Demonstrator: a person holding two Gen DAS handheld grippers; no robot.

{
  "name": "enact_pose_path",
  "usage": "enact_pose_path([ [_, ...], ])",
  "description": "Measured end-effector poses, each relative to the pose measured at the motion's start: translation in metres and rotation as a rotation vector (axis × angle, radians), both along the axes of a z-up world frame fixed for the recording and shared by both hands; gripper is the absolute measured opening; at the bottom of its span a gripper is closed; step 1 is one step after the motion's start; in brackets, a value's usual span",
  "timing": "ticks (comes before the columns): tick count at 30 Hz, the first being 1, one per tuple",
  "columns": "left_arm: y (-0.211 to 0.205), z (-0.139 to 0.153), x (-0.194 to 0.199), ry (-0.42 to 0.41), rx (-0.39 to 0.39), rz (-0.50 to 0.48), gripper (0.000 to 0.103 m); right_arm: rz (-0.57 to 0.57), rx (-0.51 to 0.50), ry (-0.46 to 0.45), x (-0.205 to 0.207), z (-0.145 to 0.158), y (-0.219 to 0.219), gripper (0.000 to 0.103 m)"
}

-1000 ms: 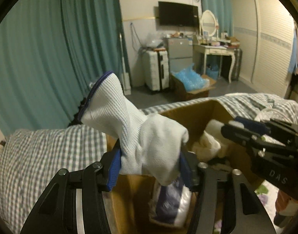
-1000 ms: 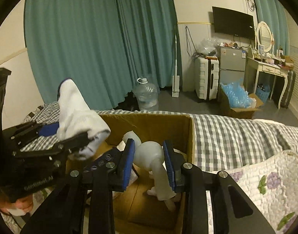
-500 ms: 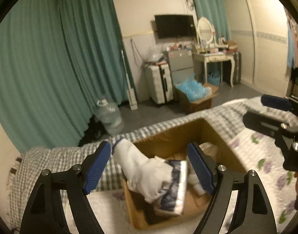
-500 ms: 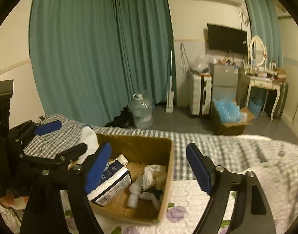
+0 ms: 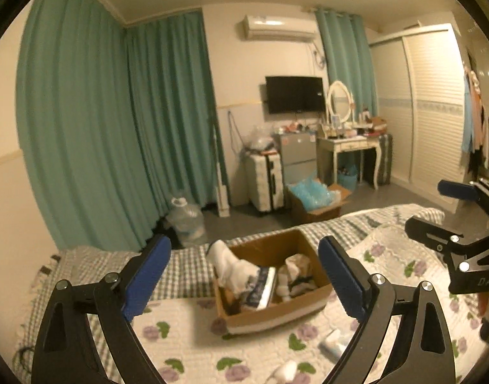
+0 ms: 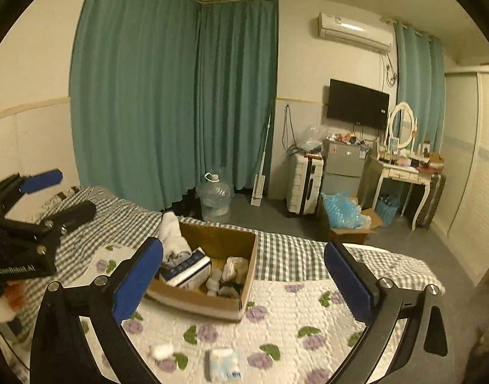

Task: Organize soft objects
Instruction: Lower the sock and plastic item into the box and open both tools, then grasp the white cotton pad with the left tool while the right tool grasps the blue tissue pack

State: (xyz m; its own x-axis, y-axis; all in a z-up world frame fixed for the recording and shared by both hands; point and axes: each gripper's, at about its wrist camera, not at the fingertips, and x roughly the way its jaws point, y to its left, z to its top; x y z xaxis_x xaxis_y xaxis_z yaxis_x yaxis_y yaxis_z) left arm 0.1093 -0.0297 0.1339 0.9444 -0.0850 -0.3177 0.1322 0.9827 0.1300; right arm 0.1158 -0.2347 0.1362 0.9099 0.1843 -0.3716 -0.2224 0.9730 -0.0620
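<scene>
Over the flowery quilted bed (image 6: 276,307), both my left tool (image 5: 244,275) and right tool (image 6: 244,281) now hang wide open and empty, since the white knit glove (image 5: 228,265) just got dropped into the brown cardboard box (image 5: 308,300), so next up are probably the small white packets (image 6: 223,364) still lying out front.

Both tools share one build. The left gripper (image 5: 244,278) has matte black, angular arms with triangular cut-outs and round silver screws at the joints, and a long royal-blue pad lines the inner face of each finger. The right gripper (image 6: 243,283) shows the same black frame, silver screw heads and blue pads. Seen from the side in the other camera, each body is a blocky black housing with pale lettering: "DAS" on the right one, "GenRobot.AI" on the left.
</scene>
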Motion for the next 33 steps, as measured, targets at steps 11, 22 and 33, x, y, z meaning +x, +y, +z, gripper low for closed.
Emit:
enact_pose_path([
  [11,0.008,-0.046,-0.040,0.078,-0.025,0.054,0.095,0.056,0.007,0.074,-0.048,-0.034,0.002,0.102],
  [22,0.010,-0.160,-0.021,0.227,-0.072,0.181,0.095,0.108,0.038,0.223,-0.009,-0.138,0.004,0.101],
  [33,-0.029,-0.244,0.023,0.431,-0.070,0.086,0.095,0.070,0.008,0.488,0.056,-0.252,0.001,0.094],
])
